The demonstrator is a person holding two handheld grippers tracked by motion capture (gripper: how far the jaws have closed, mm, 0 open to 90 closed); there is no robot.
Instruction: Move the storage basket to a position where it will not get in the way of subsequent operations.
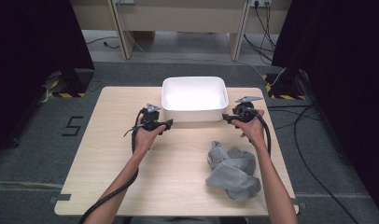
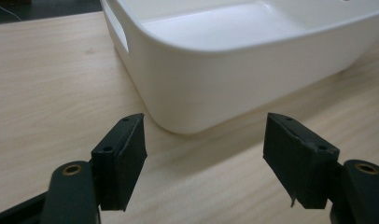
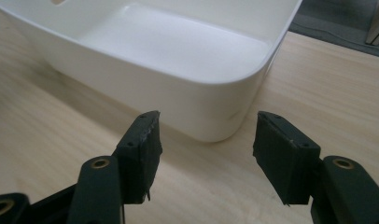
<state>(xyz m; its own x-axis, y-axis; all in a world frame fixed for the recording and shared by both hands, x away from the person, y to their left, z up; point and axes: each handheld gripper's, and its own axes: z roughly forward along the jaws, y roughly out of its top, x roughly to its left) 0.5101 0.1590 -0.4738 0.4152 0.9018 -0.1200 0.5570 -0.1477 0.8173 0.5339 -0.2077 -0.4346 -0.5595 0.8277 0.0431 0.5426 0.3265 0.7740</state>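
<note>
From above, a white tub [image 1: 194, 99] sits at the table's [image 1: 108, 177] far edge, a crumpled grey cloth [image 1: 232, 170] lying near the front right corner, apart from both hands. The left gripper [image 1: 165, 125] and right gripper [image 1: 228, 118] flank the tub's near corners. Each gripper view adds what the high view cannot: jaws parted, empty, just short of a rounded tub corner.
</note>
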